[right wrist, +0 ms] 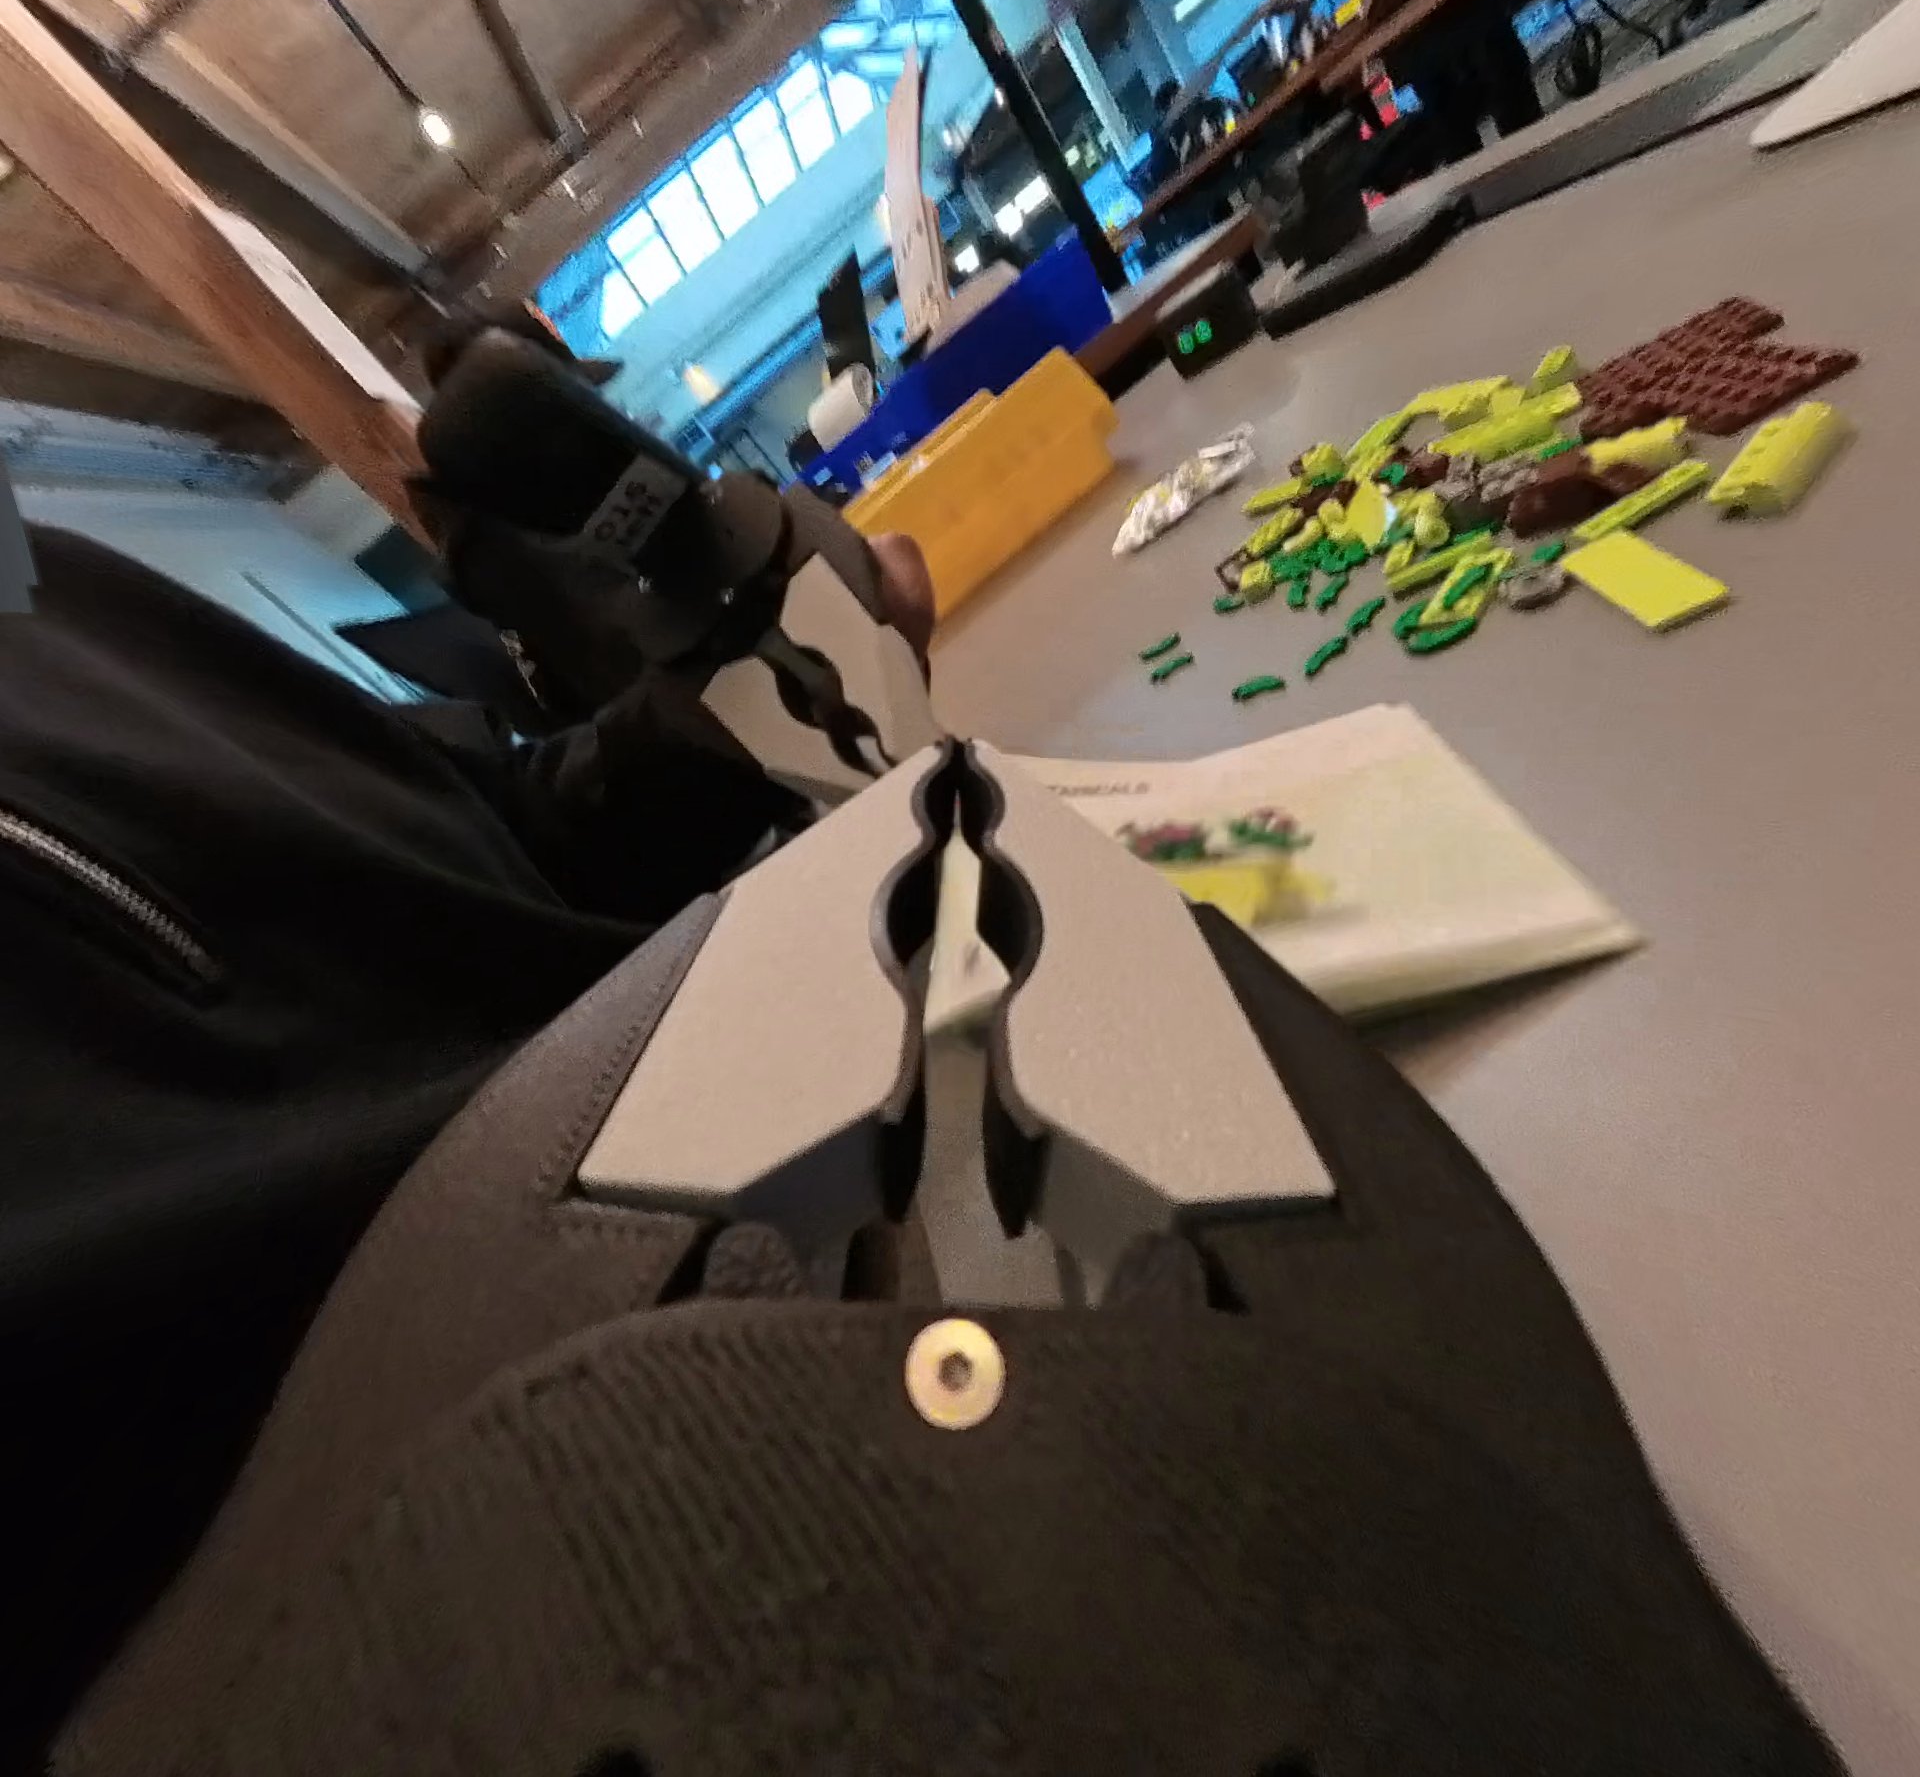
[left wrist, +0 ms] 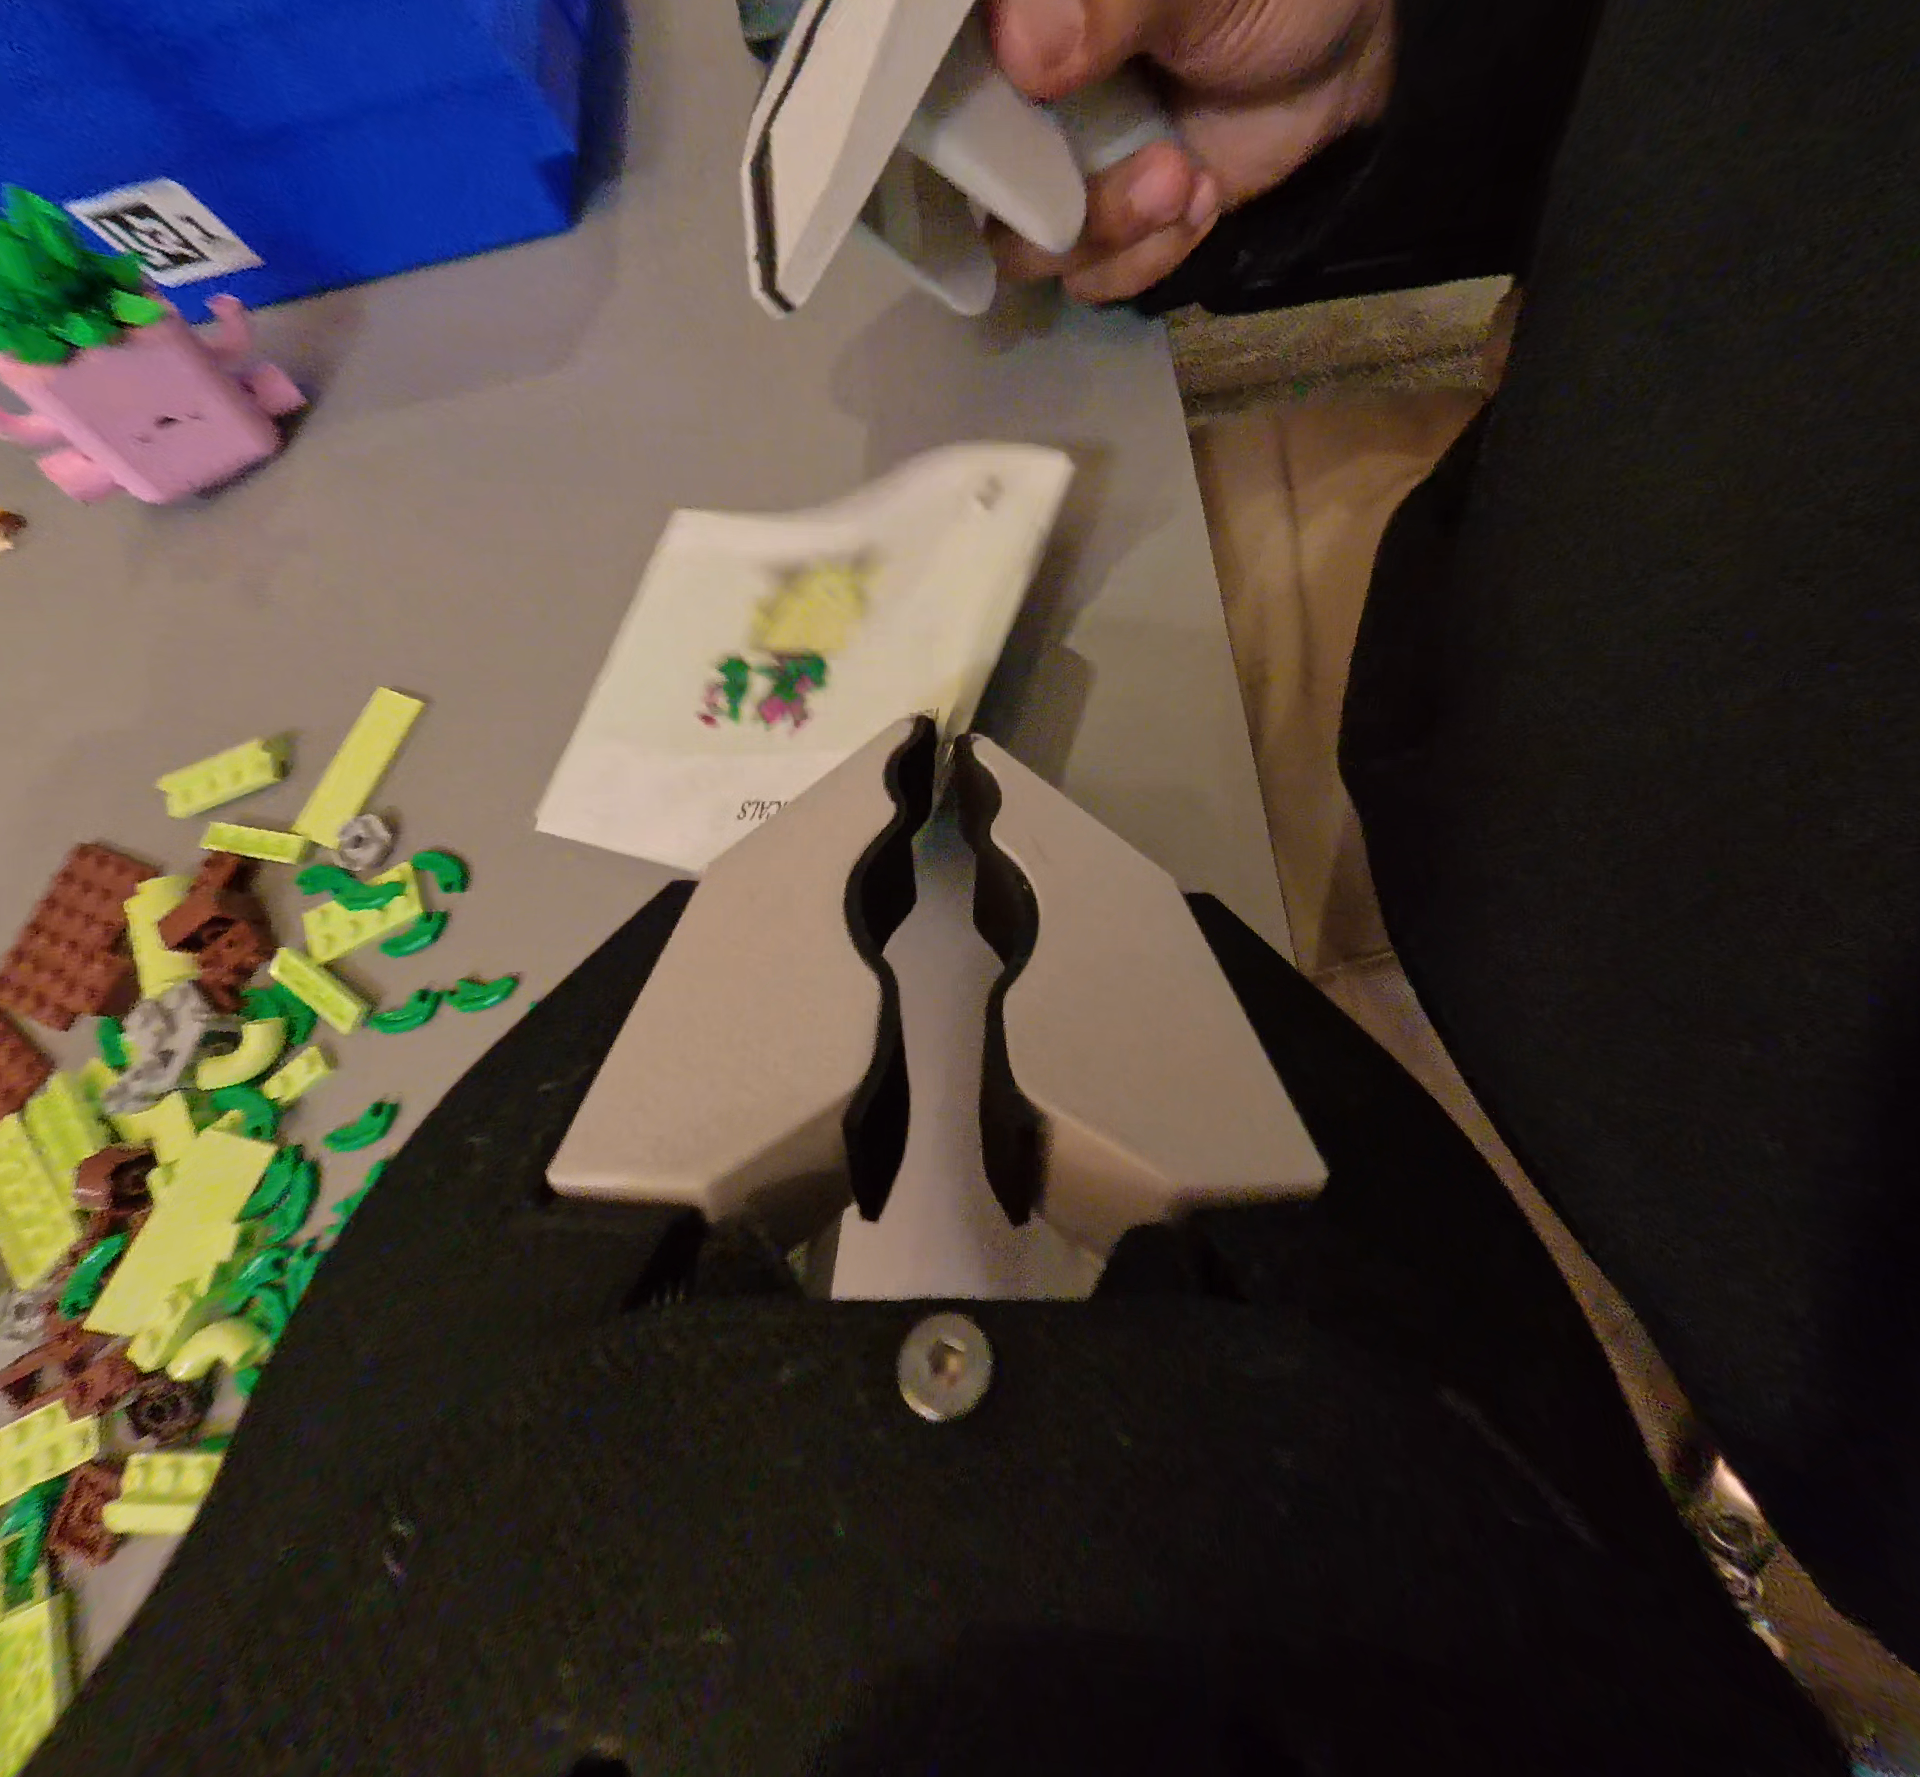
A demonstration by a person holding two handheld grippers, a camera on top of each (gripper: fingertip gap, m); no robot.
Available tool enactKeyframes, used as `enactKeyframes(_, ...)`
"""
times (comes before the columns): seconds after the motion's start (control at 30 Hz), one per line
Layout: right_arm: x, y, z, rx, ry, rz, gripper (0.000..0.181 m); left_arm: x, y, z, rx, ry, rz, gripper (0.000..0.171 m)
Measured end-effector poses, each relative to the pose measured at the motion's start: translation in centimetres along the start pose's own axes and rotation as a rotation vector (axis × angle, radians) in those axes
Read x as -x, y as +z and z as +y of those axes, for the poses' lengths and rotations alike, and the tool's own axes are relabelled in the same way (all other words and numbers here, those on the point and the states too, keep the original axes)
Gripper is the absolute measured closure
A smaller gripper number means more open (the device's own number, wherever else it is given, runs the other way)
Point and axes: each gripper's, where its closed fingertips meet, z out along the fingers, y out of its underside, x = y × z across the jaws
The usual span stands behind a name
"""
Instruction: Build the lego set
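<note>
A white instruction booklet [left wrist: 831,626] lies on the grey table [left wrist: 499,522], with its right edge lifted. My left gripper [left wrist: 940,745] is shut on that edge at the near corner. The right wrist view shows the same gripper [right wrist: 873,751] meeting the booklet [right wrist: 1403,844] there. My right gripper [right wrist: 958,748] is shut; the pale strip behind its fingers is the booklet beyond. In the left wrist view it [left wrist: 774,273] hangs above the table, away from the booklet, pads together. Loose lime, green and brown bricks [left wrist: 187,1052] lie in a pile to the left.
A pink model topped with green leaves [left wrist: 145,408] stands by a blue bin [left wrist: 291,44]. The right wrist view shows a yellow bin [right wrist: 997,470], a crumpled plastic bag [right wrist: 1184,491] and brown plates [right wrist: 1714,366]. The table's edge [left wrist: 1226,636] and a person's dark clothing lie to the right. One gripper's finger ends stand about 8 cm off the other's.
</note>
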Motion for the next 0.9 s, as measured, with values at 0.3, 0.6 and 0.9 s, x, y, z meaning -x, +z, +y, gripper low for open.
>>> enactKeyframes(0.3,-3.9,-0.5,4.2,0.299,-0.17,0.376,0.149,-2.2,-0.5,1.6,-0.006,-0.262,0.213,0.147)
enactKeyframes(0.6,-4.5,-2.0,6.9,0.41,-0.137,0.539,0.115,0.0,2.1,2.6,0.019,-0.426,0.05,0.136)
enactKeyframes(0.9,3.0,2.2,7.5,0.279,0.01,0.167,0.127,0.7,1.4,2.8,-0.09,-0.606,0.031,0.12)
